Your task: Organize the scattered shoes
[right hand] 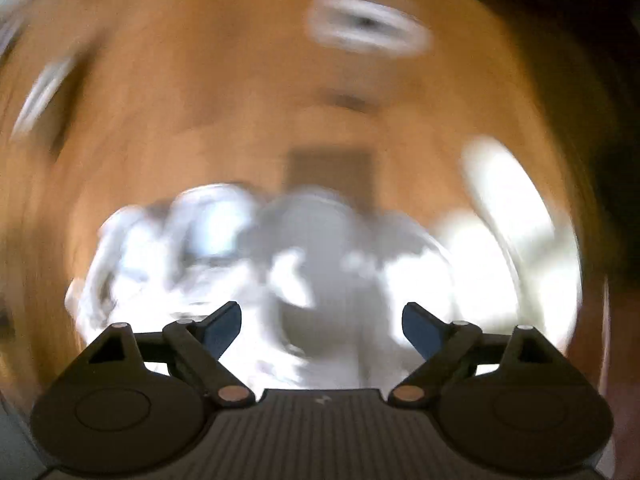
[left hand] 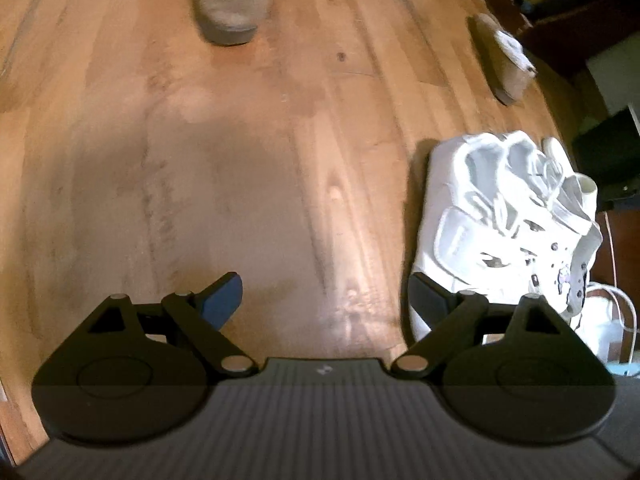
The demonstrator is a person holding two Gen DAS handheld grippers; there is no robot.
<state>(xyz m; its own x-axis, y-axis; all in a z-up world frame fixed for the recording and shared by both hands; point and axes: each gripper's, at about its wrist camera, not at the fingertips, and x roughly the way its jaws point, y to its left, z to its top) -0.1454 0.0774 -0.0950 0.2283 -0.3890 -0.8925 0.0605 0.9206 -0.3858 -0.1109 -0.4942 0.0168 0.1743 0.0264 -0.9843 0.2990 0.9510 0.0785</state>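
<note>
In the left wrist view my left gripper (left hand: 322, 300) is open and empty above the wooden floor (left hand: 240, 160). White sneakers (left hand: 508, 216) lie piled together just right of its right finger. A tan fleece-lined boot (left hand: 230, 0) stands at the top centre. A second tan boot (left hand: 502, 58) lies on its side at the upper right. The right wrist view is heavily blurred. My right gripper (right hand: 322, 324) is open, with nothing seen between its fingers, close over blurred white shoes (right hand: 248, 256). Another white shape (right hand: 368, 26) shows farther off; I cannot tell what it is.
Dark furniture (left hand: 560, 8) stands along the upper right. A dark box (left hand: 612, 152) sits at the right edge. A white cable (left hand: 624, 320) lies by the sneakers. Bare floor spreads left and ahead of the left gripper.
</note>
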